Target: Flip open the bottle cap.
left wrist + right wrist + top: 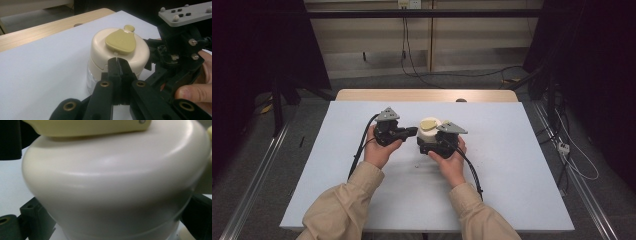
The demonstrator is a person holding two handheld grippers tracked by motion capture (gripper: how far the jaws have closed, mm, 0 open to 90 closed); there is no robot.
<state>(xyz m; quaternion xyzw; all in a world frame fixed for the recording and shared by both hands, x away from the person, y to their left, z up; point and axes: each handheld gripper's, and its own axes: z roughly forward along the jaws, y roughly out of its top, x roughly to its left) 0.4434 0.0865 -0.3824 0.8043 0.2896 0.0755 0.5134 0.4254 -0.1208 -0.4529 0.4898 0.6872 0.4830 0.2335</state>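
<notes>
A cream jar (429, 131) with an olive-yellow flip cap (121, 41) stands upright near the middle of the white table top (512, 160). My right gripper (432, 140) is shut on the jar: in the right gripper view the jar's wall (112, 185) sits between black jaws at both lower corners. From the left, my left gripper (413, 132) points at the jar. Its jaws are pressed together with nothing between them, and the tips (118, 61) sit at the side of the jar's lid. The right gripper's grey plate (185, 12) shows behind the jar.
The white sheet covers a wooden table whose bare strip (427, 95) runs along the far edge. A small pale speck (416, 165) lies in front of the jar. Cables (572, 160) and metal rails lie on the floor on both sides.
</notes>
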